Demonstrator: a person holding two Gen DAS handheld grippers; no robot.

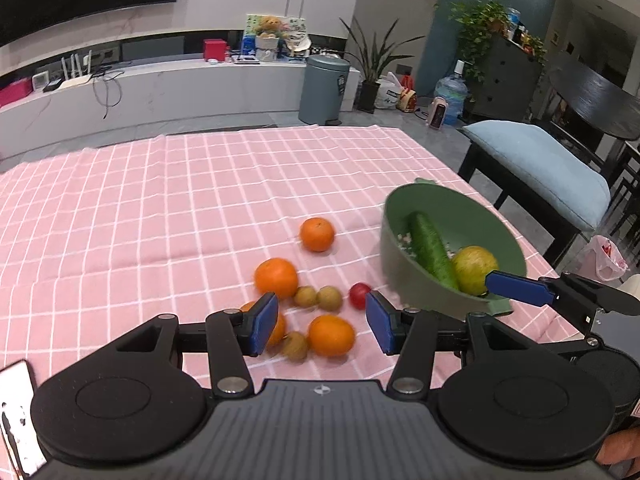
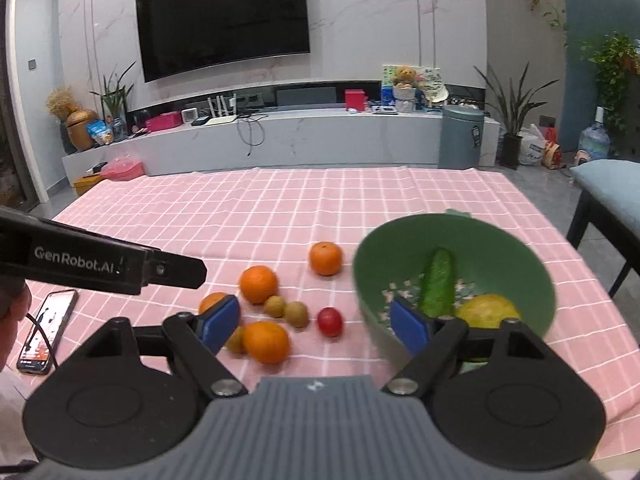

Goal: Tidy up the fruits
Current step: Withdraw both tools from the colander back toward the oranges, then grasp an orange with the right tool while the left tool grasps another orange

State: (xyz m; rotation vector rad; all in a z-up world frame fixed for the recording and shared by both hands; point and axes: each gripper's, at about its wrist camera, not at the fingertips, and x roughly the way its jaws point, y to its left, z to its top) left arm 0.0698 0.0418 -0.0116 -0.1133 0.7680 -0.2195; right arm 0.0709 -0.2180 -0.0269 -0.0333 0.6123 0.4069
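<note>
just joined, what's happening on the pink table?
A person with a handheld gripper in each hand is sorting fruit. Both the left gripper and the right gripper are open and hold nothing. The green bowl already contains a cucumber and a yellow-green fruit. Four oranges, including one nearest the bowl, three small brown fruits and a red fruit lie loose on the tablecloth.

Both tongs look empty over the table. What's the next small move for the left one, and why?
Probably lower the left tongs onto the nearest orange and close. They stand open with nothing gripped, and that orange lies on the pink cloth right between the pads. The green bowl already holds a cucumber and a yellow fruit, so the loose fruit likely goes there.
</note>
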